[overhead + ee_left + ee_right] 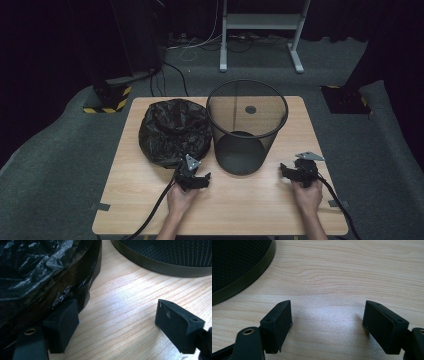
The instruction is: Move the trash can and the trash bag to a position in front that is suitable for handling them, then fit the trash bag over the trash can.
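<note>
A black mesh wastebasket [247, 125] stands upright at the middle of the wooden table [150, 210]. To its left lies a crumpled black plastic bag [174, 131]. My left gripper [199, 180] rests low on the table at the bag's near edge, jaws open; in the left gripper view [116, 320] its left jaw sits against the bag [32, 272] with bare wood between the jaws. My right gripper [286, 171] lies on the table right of the basket's base, open, with nothing between its jaws [328, 323]. The basket's base rim [239, 277] shows at the left of the right gripper view.
The basket's base [162, 257] also curves across the top of the left gripper view. Beyond the table are grey carpet, a white metal stand [260, 30], cables and a dark stand with yellow-black tape [107, 97]. Bare wood spans the table's front.
</note>
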Motion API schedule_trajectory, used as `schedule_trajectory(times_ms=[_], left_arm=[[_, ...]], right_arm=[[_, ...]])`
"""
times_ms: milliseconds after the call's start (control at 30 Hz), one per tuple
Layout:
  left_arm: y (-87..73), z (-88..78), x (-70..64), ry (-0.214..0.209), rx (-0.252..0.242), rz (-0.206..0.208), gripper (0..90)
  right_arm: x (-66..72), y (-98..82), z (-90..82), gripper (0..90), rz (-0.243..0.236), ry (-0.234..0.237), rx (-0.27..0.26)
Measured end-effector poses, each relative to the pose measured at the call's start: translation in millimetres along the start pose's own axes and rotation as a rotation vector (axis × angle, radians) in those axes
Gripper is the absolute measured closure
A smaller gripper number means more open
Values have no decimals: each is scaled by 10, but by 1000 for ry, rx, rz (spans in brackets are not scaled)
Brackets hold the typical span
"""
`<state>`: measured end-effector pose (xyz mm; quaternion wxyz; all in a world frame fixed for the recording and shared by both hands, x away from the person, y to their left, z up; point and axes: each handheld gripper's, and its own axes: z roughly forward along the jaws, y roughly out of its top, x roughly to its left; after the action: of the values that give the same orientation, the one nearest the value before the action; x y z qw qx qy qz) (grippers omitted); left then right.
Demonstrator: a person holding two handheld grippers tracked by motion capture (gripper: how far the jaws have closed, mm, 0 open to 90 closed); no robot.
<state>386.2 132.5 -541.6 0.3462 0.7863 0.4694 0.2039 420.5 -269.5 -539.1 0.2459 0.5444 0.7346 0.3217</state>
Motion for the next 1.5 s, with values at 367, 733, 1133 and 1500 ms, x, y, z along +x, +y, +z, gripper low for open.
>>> schedule_trajectory(times_ms=[367,733,1133,1500], left_arm=[[2,-3,7,4,2,6,190],[2,-4,0,8,4,-1,191],[-3,-42,-31,-3,-4,2,170],[64,-358,-17,0,-71,-7,179]], right_arm=[[2,2,2,231,1,1,1],[3,5,5,231,-7,8,-1],[7,5,4,231,-10,14,1],[9,5,4,231,-13,16,1]])
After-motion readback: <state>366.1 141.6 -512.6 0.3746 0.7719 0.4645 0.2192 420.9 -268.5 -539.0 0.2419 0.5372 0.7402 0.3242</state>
